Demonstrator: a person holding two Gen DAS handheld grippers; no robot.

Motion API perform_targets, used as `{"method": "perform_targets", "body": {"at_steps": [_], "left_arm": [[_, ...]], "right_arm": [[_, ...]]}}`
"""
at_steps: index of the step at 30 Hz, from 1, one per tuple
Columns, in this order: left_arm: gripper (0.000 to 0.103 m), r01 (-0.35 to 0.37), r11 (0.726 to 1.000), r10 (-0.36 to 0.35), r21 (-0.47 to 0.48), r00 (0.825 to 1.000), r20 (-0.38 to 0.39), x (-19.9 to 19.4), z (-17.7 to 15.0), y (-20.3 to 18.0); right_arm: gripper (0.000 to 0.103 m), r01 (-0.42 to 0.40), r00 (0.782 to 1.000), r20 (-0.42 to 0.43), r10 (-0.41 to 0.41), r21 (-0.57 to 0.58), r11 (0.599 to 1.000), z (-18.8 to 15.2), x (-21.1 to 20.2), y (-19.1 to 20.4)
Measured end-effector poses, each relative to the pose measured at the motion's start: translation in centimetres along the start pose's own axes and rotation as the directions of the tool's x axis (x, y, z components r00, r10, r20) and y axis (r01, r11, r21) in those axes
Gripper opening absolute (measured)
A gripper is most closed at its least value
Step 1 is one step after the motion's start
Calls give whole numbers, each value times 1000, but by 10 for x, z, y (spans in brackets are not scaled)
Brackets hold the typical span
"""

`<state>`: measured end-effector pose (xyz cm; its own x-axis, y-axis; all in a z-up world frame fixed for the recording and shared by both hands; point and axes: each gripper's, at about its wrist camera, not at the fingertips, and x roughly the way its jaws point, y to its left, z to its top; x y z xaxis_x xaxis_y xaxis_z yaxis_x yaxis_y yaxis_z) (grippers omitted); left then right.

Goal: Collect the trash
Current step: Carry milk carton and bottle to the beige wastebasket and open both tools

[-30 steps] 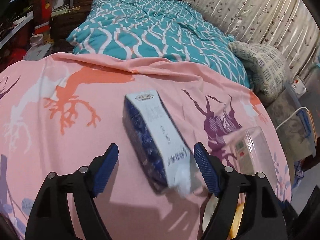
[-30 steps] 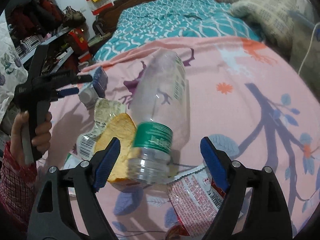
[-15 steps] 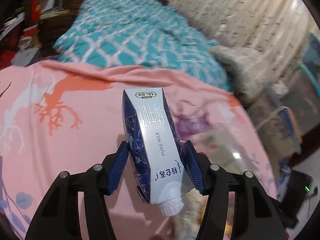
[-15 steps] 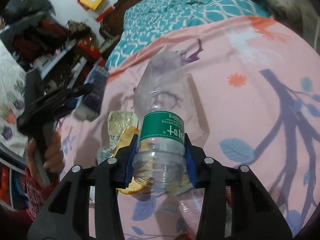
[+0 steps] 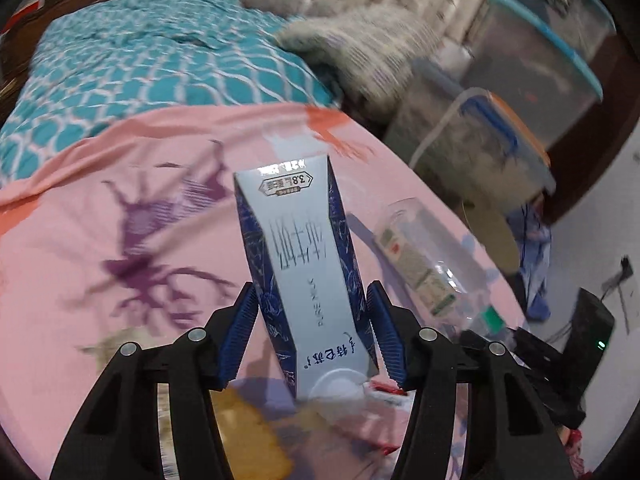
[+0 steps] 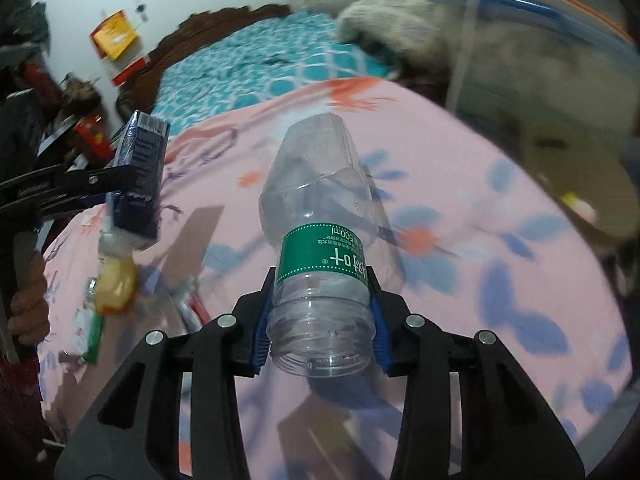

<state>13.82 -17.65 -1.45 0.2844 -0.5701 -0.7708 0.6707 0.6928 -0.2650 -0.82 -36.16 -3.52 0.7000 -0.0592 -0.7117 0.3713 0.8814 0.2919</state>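
On the pink bedspread point(image 5: 80, 248), a yellow wrapper point(image 6: 116, 284) and other scraps lie below both tools. Both grippers' jaws have just been closing: the left gripper point(image 5: 312, 336) now clamps the milk carton point(image 5: 304, 264), the right gripper point(image 6: 320, 320) the clear bottle point(image 6: 320, 216), each lifted off the cover it lay on a second ago, angled downward.

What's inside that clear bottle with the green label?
The bottle looks empty: the pink sheet shows straight through its dented clear walls, and no liquid is visible. The green label hides a band of the interior, so that part can't be seen.
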Motion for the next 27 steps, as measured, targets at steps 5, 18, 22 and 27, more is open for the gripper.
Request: {"method": "perform_targets", "body": {"at_steps": [5,18,22,27], "left_arm": [[52,-25,995,28,92,999,-36,31,-2,-43],[57,-119,972,136,202,988,-72,77,-2,-86],[56,-135,968,157,213,983,-93,90,-6,-88],[54,-116,967,141,228,985,-97,94,0,-96]], "right_arm": [[44,17,1000,0,-17,53,998,-27,-18,-25],[70,29,999,26,-30,44,999,-26,-9,-30],[44,-35,999,10,34,71,997,-22,-2,-38],[43,-123,992,54,115,187,975,-23,-3,-60]]}}
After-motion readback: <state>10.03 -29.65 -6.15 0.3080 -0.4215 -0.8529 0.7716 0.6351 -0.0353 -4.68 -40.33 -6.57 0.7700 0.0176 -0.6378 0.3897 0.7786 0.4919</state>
